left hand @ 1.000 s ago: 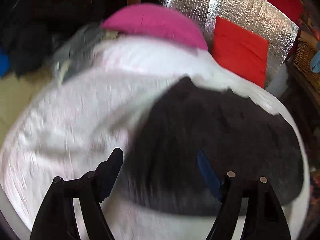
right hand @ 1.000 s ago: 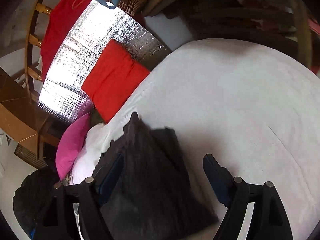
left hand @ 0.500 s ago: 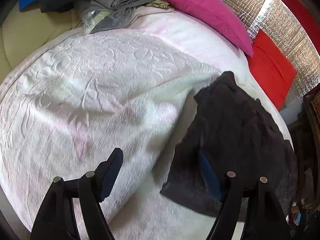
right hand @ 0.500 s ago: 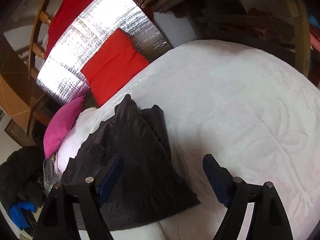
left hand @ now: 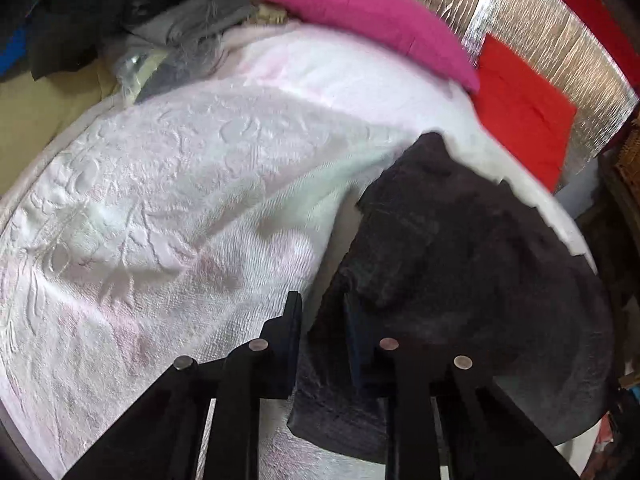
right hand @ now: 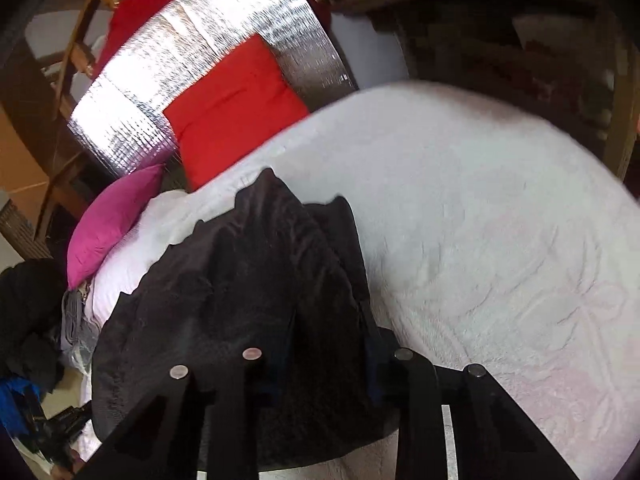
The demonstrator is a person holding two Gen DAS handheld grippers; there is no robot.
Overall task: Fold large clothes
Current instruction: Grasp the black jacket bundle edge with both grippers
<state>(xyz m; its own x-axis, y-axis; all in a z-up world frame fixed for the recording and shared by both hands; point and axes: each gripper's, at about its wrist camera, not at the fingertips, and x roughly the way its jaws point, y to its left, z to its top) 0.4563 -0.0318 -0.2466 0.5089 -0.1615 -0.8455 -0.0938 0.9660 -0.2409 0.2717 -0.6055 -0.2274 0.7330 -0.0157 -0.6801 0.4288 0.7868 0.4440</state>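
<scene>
A dark charcoal garment (left hand: 472, 256) lies on a white embossed bedspread (left hand: 168, 184), at the right of the left wrist view and lower left of the right wrist view (right hand: 240, 292). My left gripper (left hand: 322, 312) has its jaws closed narrowly on the garment's near left edge. My right gripper (right hand: 328, 344) has its jaws closed on the garment's near right edge, with cloth bunched between the fingers. The bedspread (right hand: 500, 240) stretches to the right of it.
A magenta pillow (left hand: 368, 12) and a red cushion (left hand: 524, 108) lie at the bed's head against a silver foil panel (left hand: 560, 52). Grey clothes (left hand: 188, 32) and dark clothes (left hand: 68, 24) pile at far left. Wooden furniture (right hand: 520, 28) stands beyond the bed.
Both grippers were open above the bed; they have come down to the garment's near edge and closed on it, one at each side.
</scene>
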